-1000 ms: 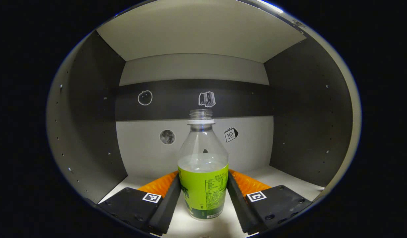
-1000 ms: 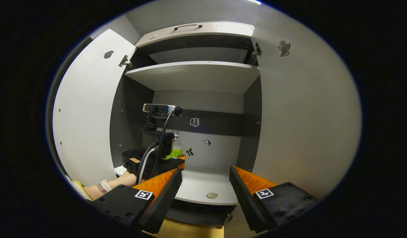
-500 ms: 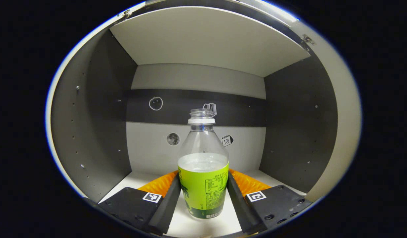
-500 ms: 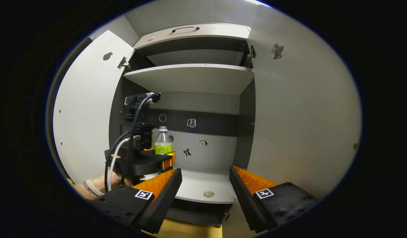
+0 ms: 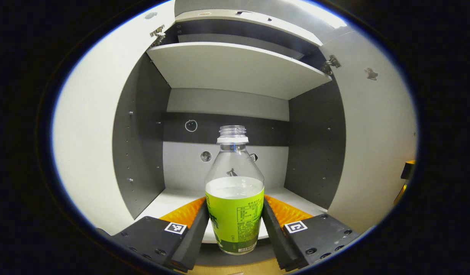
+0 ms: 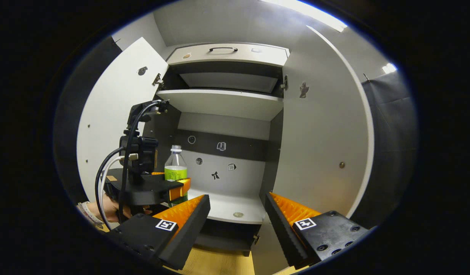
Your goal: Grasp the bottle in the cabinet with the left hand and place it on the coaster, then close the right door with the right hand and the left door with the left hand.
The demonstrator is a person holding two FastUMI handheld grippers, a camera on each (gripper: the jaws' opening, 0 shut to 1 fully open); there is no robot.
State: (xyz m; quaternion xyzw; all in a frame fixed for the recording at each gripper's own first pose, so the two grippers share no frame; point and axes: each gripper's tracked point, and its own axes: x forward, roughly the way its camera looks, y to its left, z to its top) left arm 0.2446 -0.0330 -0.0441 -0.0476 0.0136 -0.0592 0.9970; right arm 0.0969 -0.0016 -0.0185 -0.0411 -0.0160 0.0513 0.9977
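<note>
The left hand-held gripper (image 5: 235, 229) grips the uncapped bottle (image 5: 235, 198) upright, in front of the open cabinet (image 6: 227, 103); the right hand-held gripper (image 6: 236, 214) hangs open before the doors

My left gripper (image 5: 235, 229) is clamped on the bottle (image 5: 235, 198), both fingers pressing, held level. Right gripper (image 6: 236, 225) hangs w/ jaws wide apart.
</note>
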